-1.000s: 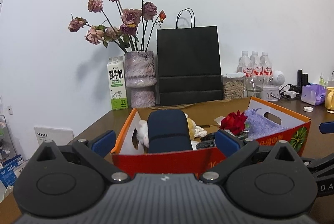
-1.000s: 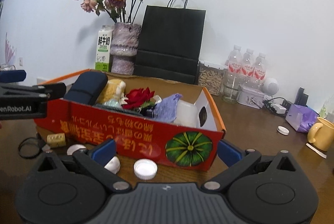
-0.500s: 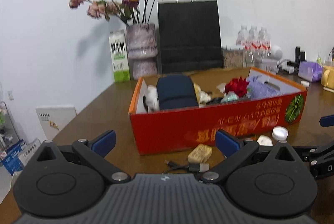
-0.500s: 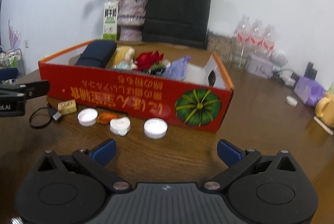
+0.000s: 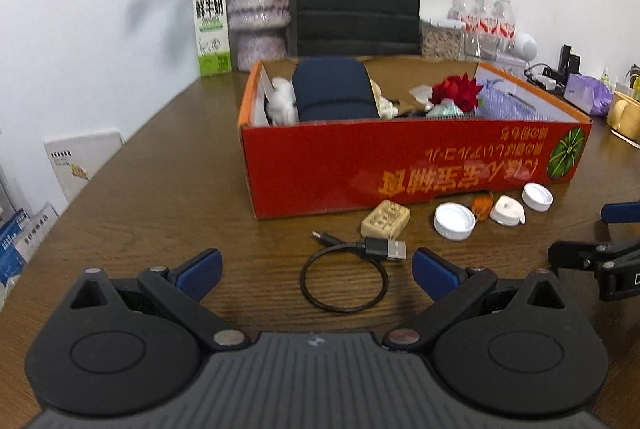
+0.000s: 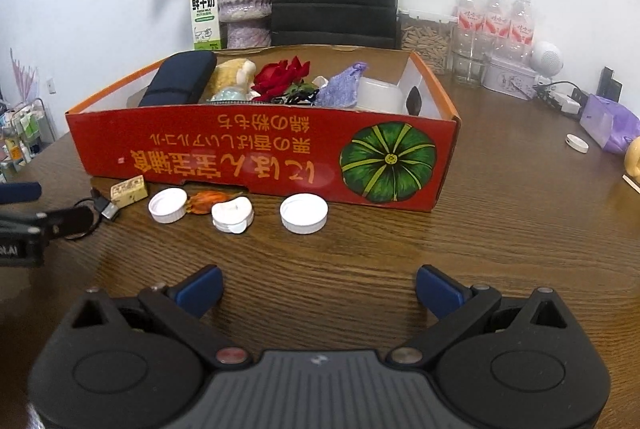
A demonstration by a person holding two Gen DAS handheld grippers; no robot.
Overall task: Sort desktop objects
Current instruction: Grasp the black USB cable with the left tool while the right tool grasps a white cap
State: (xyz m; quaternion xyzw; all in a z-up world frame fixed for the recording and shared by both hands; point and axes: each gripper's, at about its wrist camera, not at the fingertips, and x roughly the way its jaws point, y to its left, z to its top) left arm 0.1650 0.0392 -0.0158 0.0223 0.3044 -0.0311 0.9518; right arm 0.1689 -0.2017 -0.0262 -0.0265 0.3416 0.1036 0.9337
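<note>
Both grippers, left (image 5: 316, 267) and right (image 6: 318, 289), hang spread and empty over the table (image 6: 500, 229), facing the red box (image 6: 260, 153) and coiled cable (image 5: 344, 283).

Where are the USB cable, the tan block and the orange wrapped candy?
USB cable (image 5: 344, 285), left wrist view, on its coiled loop.
Tan block (image 5: 385, 218), left wrist view, top face.
Orange wrapped candy (image 6: 205, 202), right wrist view, its middle.
</note>
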